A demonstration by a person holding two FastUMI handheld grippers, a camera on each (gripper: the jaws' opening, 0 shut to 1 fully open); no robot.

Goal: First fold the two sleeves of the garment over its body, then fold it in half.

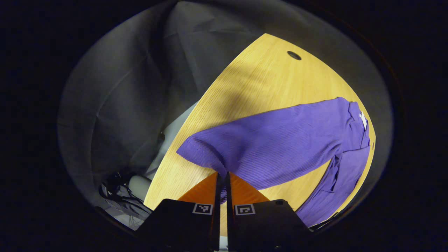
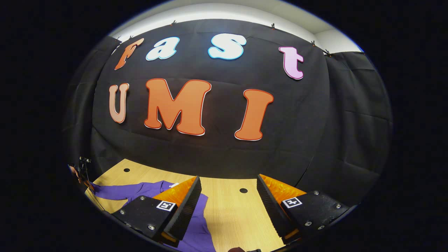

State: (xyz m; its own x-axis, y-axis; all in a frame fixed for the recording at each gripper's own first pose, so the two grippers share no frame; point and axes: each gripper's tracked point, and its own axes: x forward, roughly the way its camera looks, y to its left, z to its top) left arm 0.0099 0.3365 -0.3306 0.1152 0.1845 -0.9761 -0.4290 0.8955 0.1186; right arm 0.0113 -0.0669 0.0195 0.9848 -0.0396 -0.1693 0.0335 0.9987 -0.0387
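The left gripper (image 1: 222,175) pinches the cuff of a purple knit sweater (image 1: 280,143) lying on the wooden table (image 1: 259,80). The right gripper (image 2: 227,203) hovers agape above it. Carrying the sleeve low across the body should avoid dragging it.

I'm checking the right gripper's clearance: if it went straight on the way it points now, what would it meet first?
Probably the booth's black cloth wall. The right gripper is open, aimed over the wooden table at that wall; the purple garment lies off to one side. Depth is unclear.
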